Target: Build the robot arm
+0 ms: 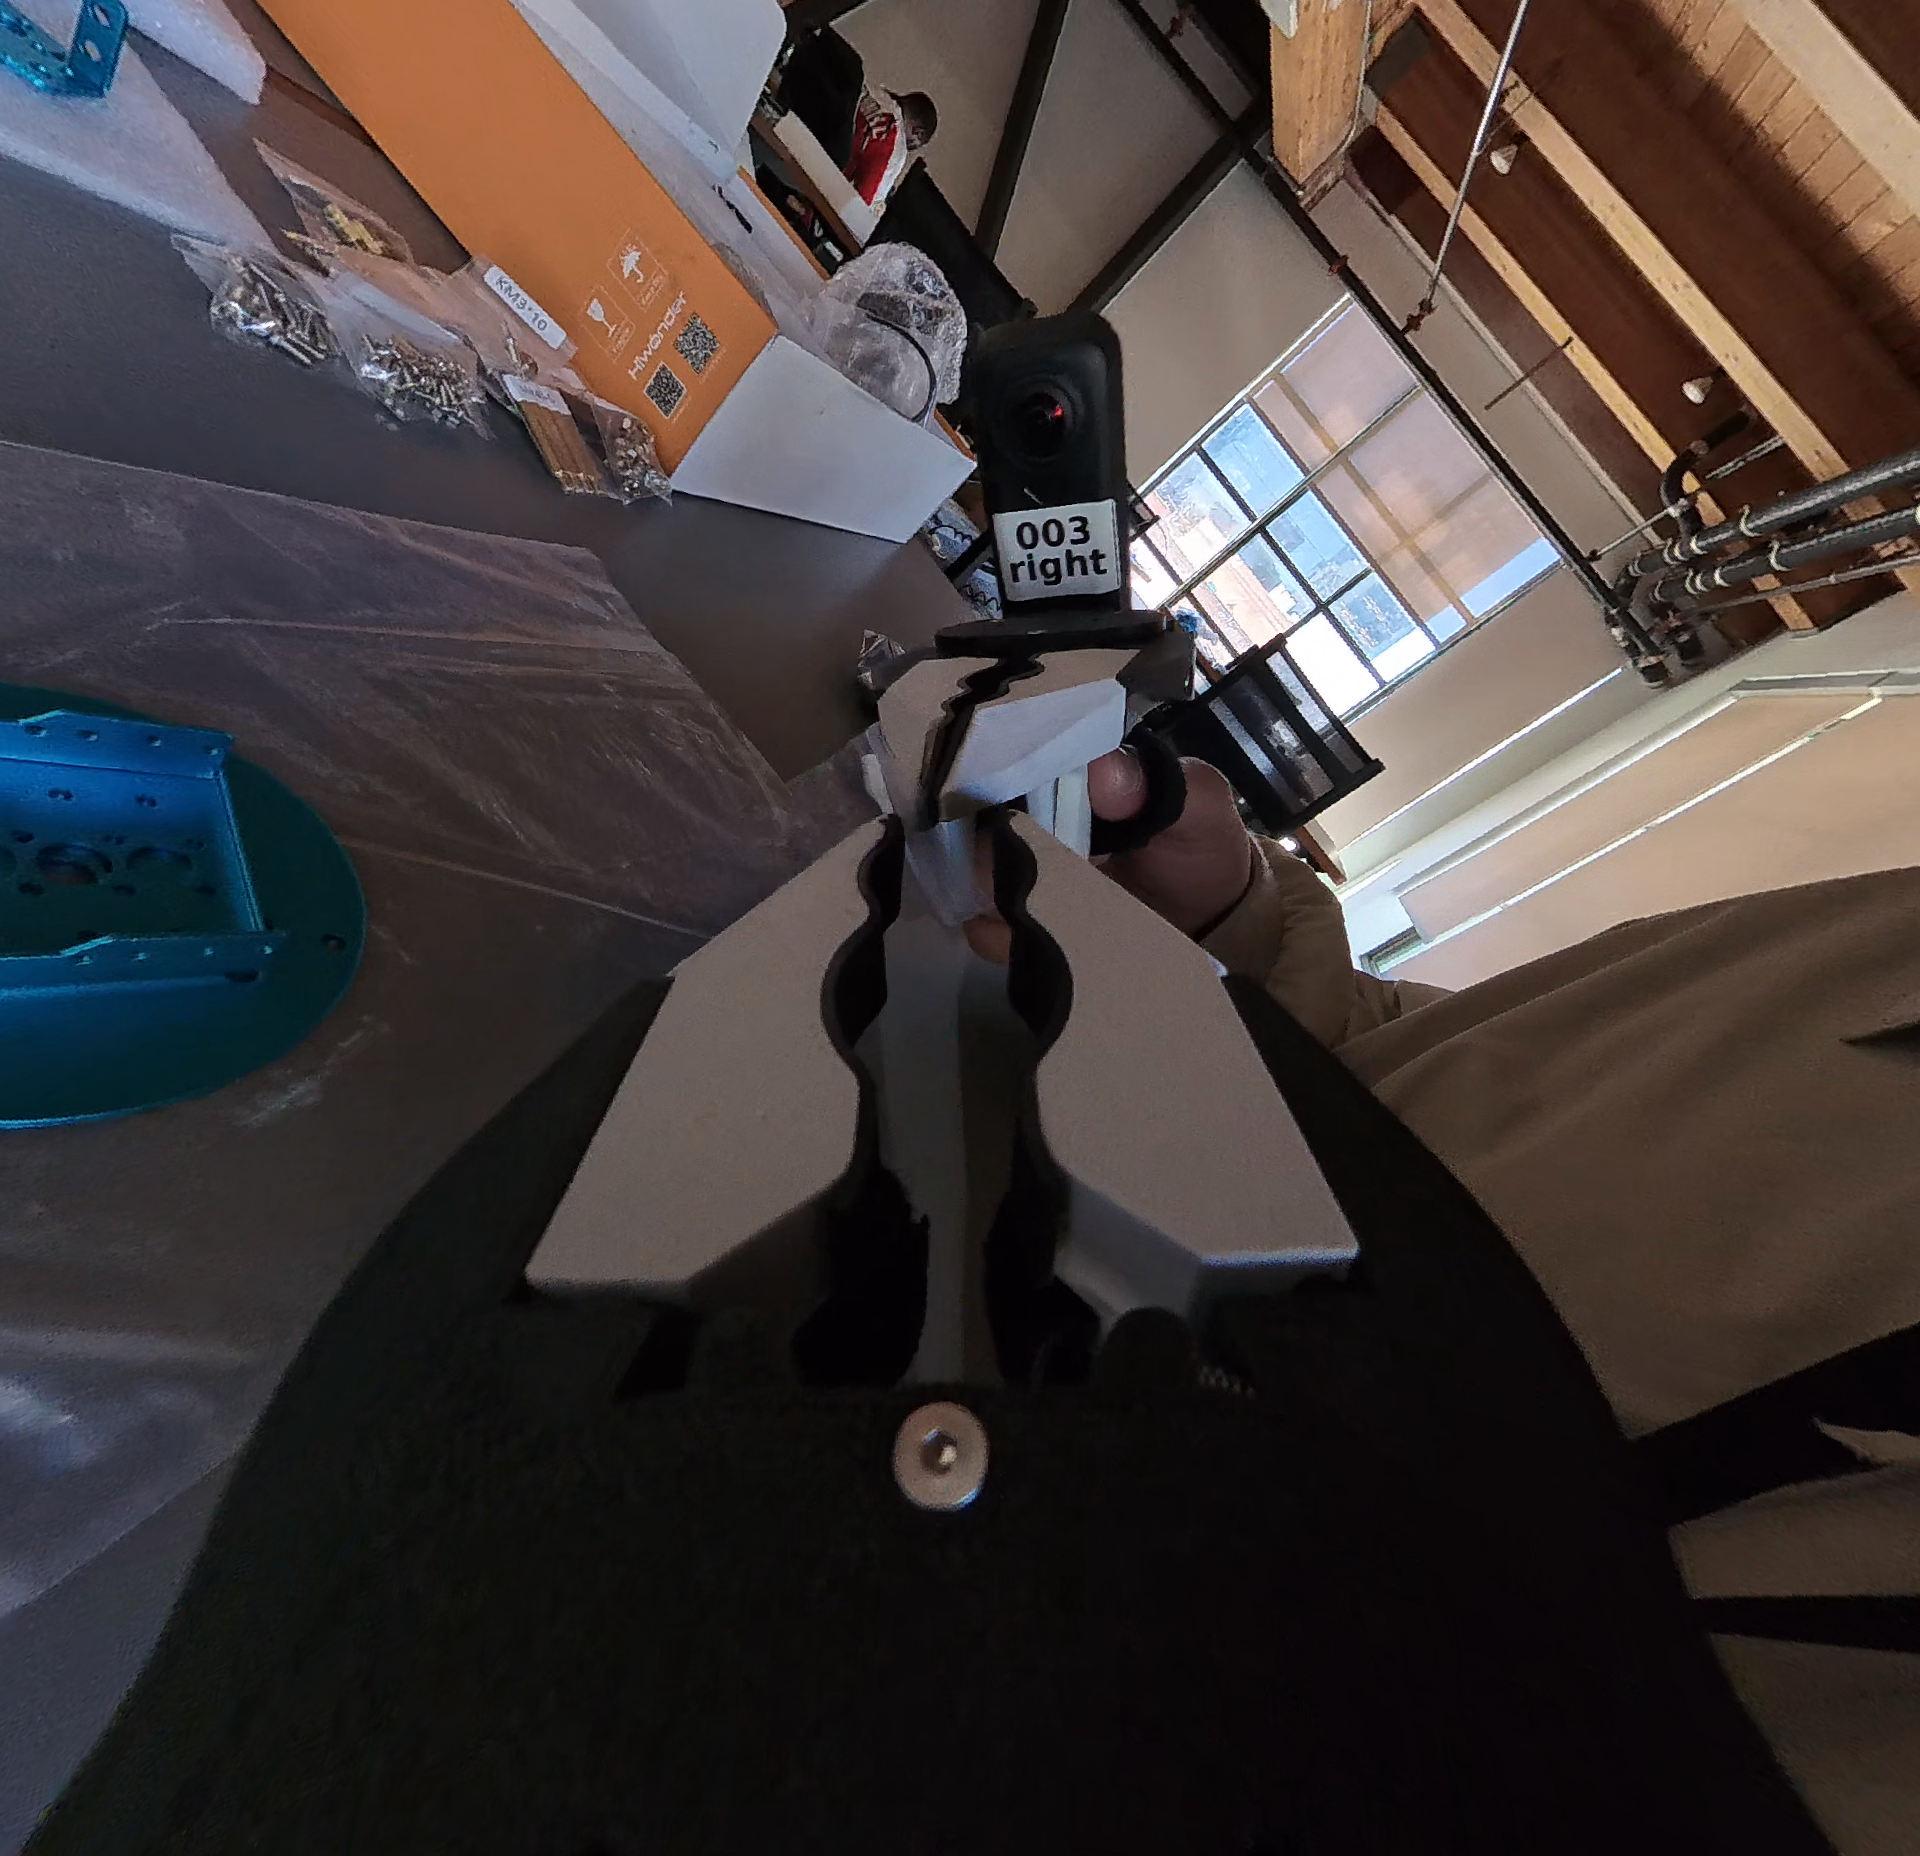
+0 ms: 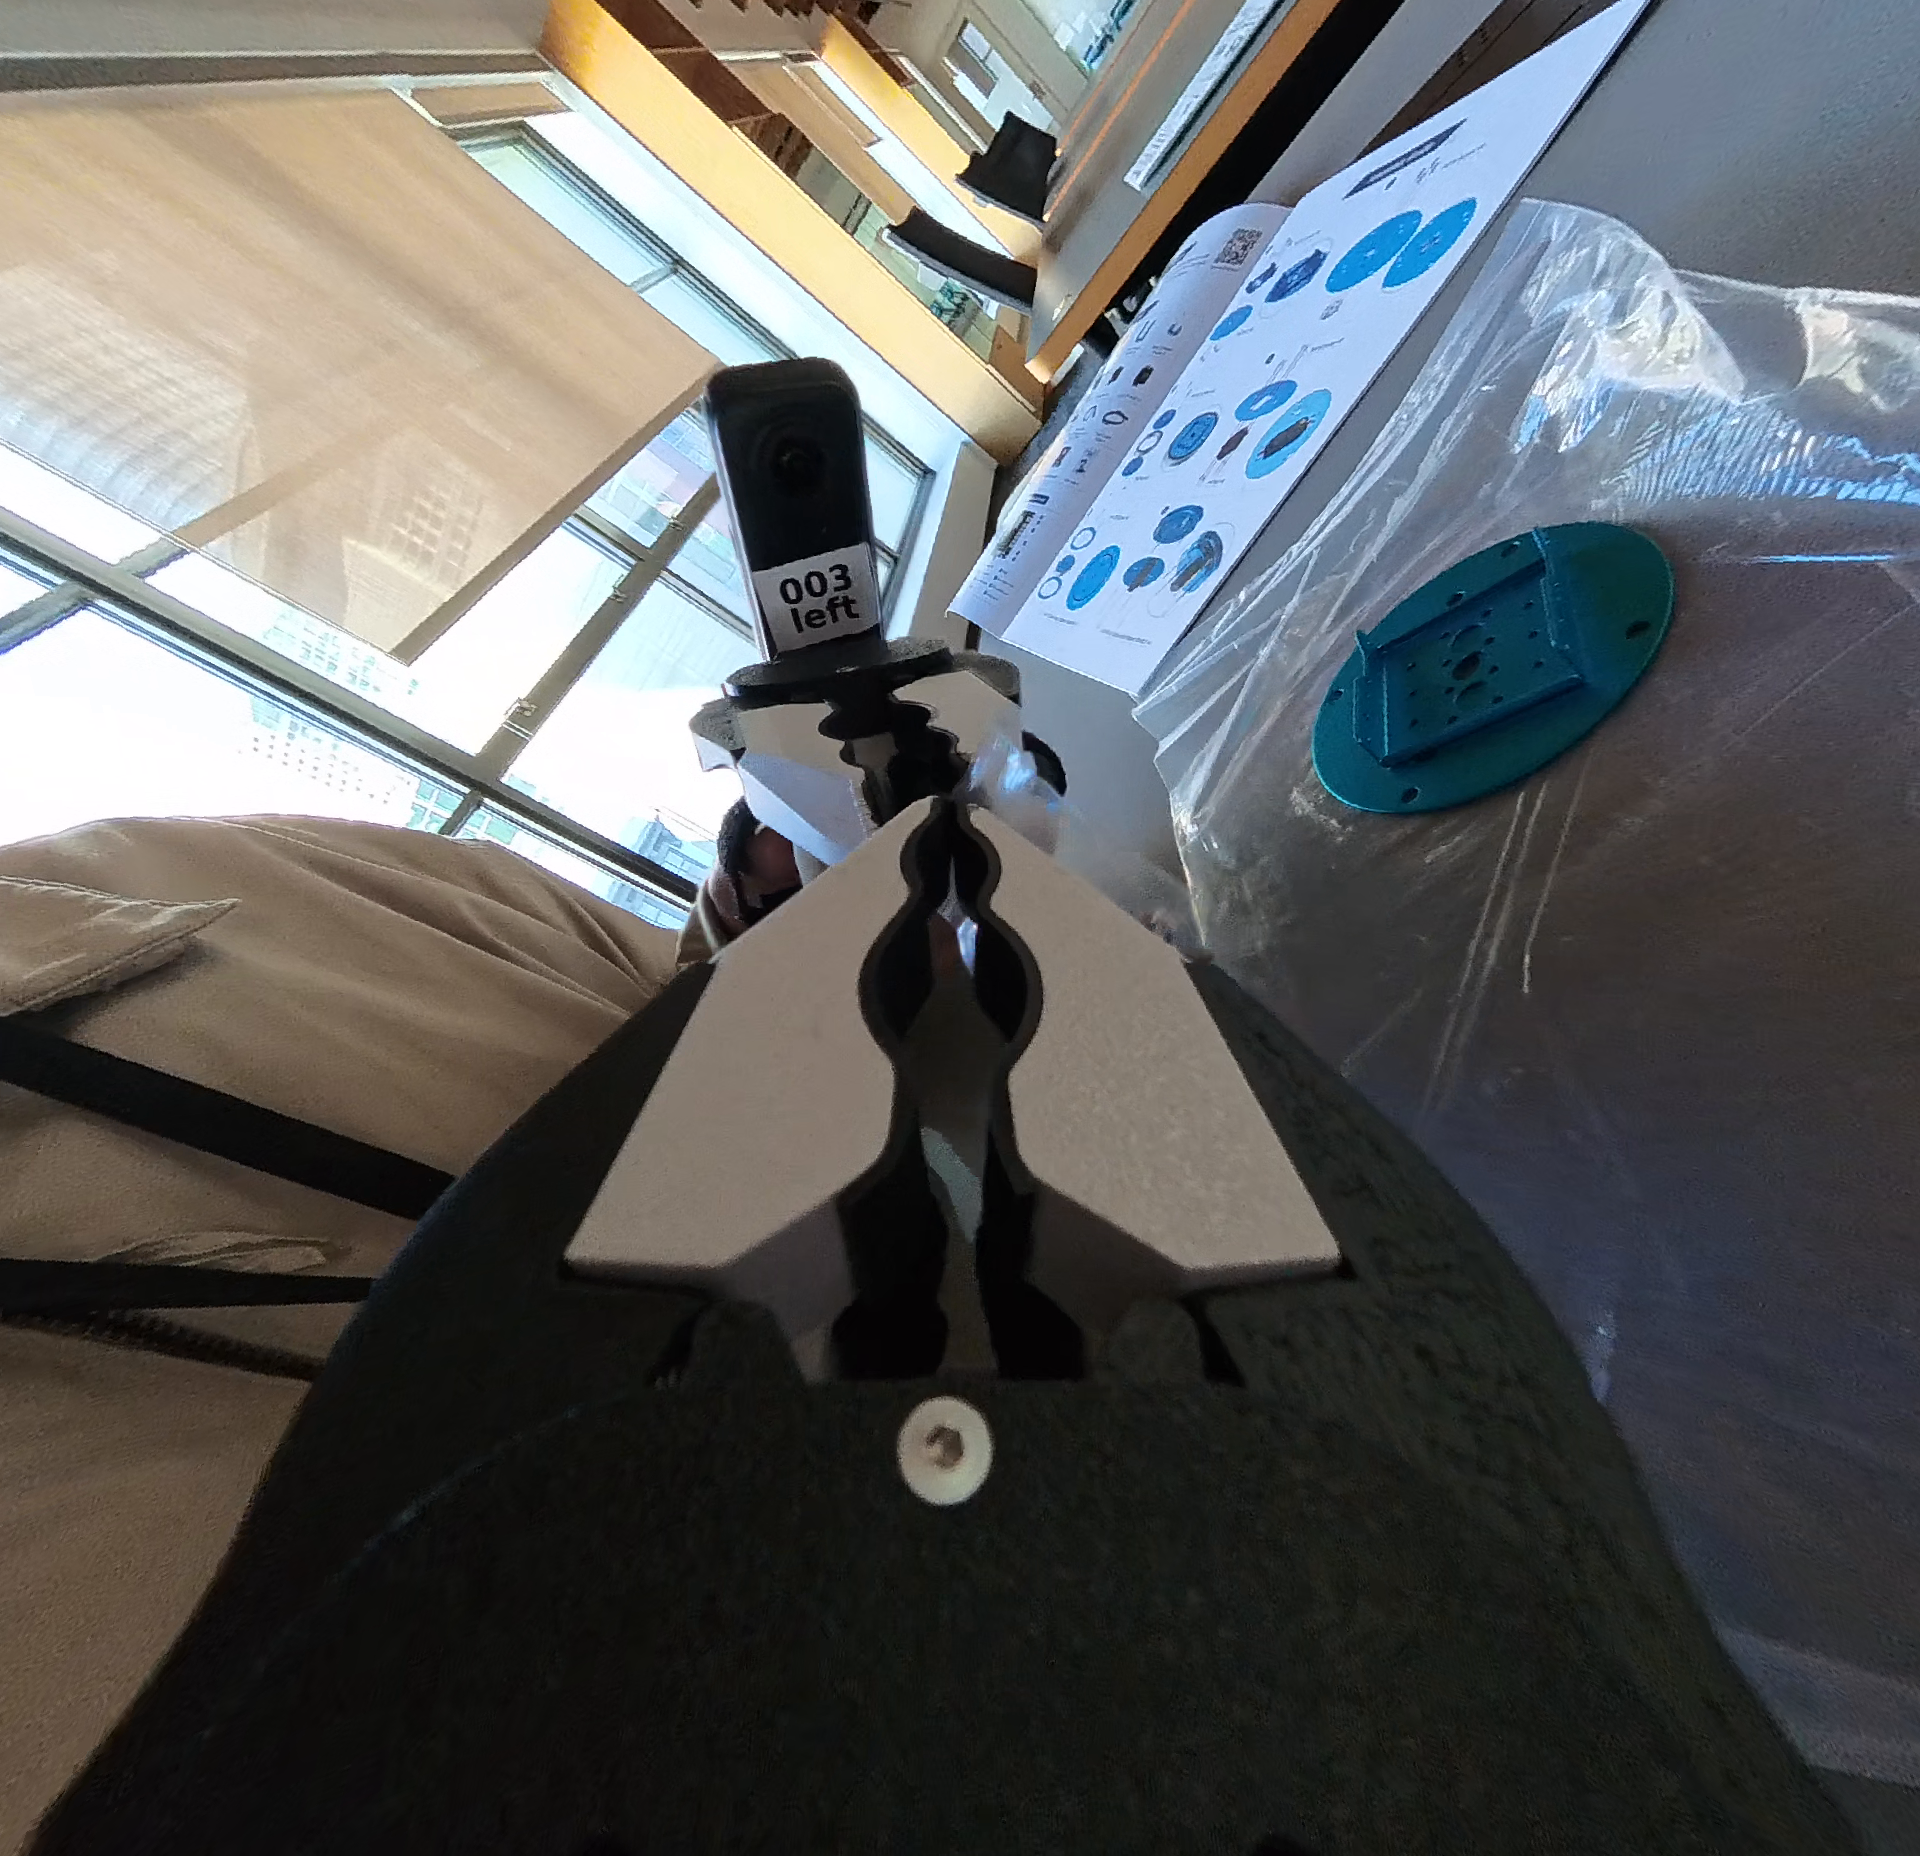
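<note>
Left wrist view: the left gripper (image 1: 948,840) is raised off the table (image 1: 468,715), and its tips are clenched on a small clear bag (image 1: 940,876). The right gripper (image 1: 940,757) faces it tip to tip and appears to pinch the far end of the same bag. A hand (image 1: 1174,850) sits just behind the right gripper.

- **Risk:** the bag is thin and slick, and only the very tips hold it. A pull apart or a twist could slide it out of one pair of fingers, or split it and scatter whatever is inside. What it contains cannot be made out.
- **Room:** the air around both tools is open. The blue round plate (image 1: 156,923) lies well to the side on the table. The packets of screws (image 1: 416,372) and the orange box (image 1: 540,175) are farther off.

Right wrist view: the right gripper (image 2: 940,814) is closed at the tips, with a shiny film caught between the fingers. The bag (image 2: 1003,757) bulges just beyond, touching the left gripper (image 2: 873,757).

- **Risk:** a loose plastic sheet (image 2: 1558,352) covers the table here, and a low sweep could snag it and drag the plate.
- **Room:** the table edge runs close below the tools, so anything dropped may fall past it. The printed sheet (image 2: 1247,372) lies beyond the plate, well apart.
</note>
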Demonstrator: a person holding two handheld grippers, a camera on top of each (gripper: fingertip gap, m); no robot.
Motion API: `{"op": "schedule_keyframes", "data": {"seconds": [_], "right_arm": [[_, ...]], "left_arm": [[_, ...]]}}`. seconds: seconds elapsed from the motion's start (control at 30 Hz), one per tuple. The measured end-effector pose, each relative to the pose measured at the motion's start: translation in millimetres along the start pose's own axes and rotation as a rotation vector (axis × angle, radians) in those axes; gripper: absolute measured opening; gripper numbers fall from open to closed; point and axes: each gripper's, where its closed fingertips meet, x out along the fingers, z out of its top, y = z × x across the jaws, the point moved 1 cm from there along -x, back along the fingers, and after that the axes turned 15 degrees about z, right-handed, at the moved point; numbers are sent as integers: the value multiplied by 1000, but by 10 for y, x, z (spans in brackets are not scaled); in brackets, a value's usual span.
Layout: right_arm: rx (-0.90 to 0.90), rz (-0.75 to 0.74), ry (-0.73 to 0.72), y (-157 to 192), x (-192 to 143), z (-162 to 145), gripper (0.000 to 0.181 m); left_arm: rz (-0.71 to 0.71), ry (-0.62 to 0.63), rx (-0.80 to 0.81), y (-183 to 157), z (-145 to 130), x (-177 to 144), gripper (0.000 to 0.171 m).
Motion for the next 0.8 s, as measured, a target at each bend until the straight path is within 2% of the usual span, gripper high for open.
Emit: {"op": "schedule_keyframes", "data": {"seconds": [0.4,0.53,0.7,0.8], "right_arm": [[48,94,-41,94,-6,44,0],[53,100,-43,93,-3,43,0],[-27,78,-60,115,2,108,0],[-82,39,9,97,40,43,5]], "left_arm": [[-153,-51,-129,-54,77,-85,8],[-179,-65,-160,-40,97,-108,0],[-60,-45,-42,26,35,-54,0],[79,-62,70,112,37,-17,0]]}}
